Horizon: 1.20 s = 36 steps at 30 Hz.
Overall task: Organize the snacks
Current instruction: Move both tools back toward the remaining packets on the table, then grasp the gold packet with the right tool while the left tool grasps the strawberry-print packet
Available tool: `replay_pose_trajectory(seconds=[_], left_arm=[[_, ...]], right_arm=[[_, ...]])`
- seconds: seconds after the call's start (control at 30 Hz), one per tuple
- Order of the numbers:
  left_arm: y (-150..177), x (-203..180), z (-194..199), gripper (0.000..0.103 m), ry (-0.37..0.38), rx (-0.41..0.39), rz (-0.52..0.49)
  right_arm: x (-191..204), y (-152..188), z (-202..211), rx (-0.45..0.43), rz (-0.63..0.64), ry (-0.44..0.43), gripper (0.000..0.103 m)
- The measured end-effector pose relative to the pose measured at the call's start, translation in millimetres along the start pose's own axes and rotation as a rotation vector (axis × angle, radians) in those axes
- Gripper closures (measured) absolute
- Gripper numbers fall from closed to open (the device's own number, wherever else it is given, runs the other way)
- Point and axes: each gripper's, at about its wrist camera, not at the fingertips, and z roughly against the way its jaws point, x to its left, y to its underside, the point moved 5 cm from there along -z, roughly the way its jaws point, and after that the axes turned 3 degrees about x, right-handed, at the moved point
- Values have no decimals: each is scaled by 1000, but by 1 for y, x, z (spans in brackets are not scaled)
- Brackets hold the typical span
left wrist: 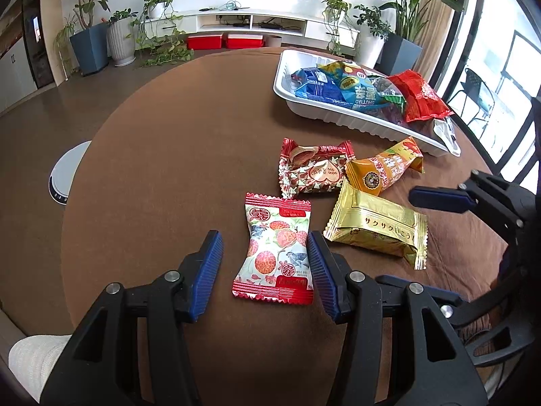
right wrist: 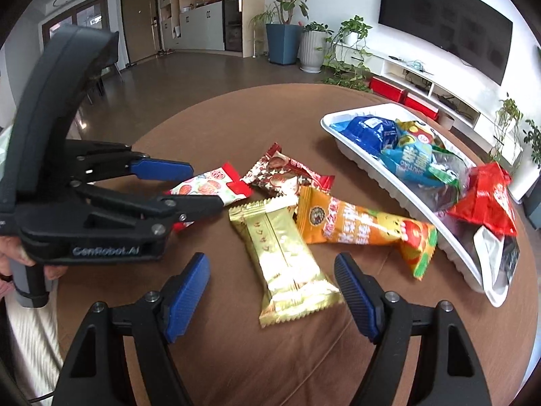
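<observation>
Left hand-held gripper (left wrist: 265,264) over lychee-print snack packet (left wrist: 275,253)

Its jaws stood apart, straddling the packet on the brown desk (left wrist: 169,169). A gold packet (left wrist: 377,226) lay just beside; the white tray (left wrist: 324,111) held further snacks.

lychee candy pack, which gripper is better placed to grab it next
Left. The left gripper is open with the lychee candy pack already between its fingers. The right gripper is open around the gold pack instead.

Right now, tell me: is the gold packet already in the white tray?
No, the gold packet lies on the brown table, apart from the white tray, between the open right claw's fingers.
</observation>
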Motion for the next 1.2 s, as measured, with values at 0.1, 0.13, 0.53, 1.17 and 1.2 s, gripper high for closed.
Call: replay_pose_trajectory(seconds=[0.1, 0.13, 0.53, 1.17, 1.2], left_arm=[[1, 0, 0, 51, 1, 0, -4], [1, -1, -1, 51, 0, 1, -6], [3, -4, -3, 51, -25, -5, -48], [9, -16, -1, 72, 28, -14, -110], [9, -16, -1, 72, 41, -12, -101]], right_arm=[[2, -3, -6, 15, 3, -17, 24], [2, -3, -8, 20, 4, -21, 24], [-5, -5, -23, 49, -22, -44, 28], [1, -3, -17, 39, -44, -65, 68], [-1, -1, -15, 36, -66, -83, 68]])
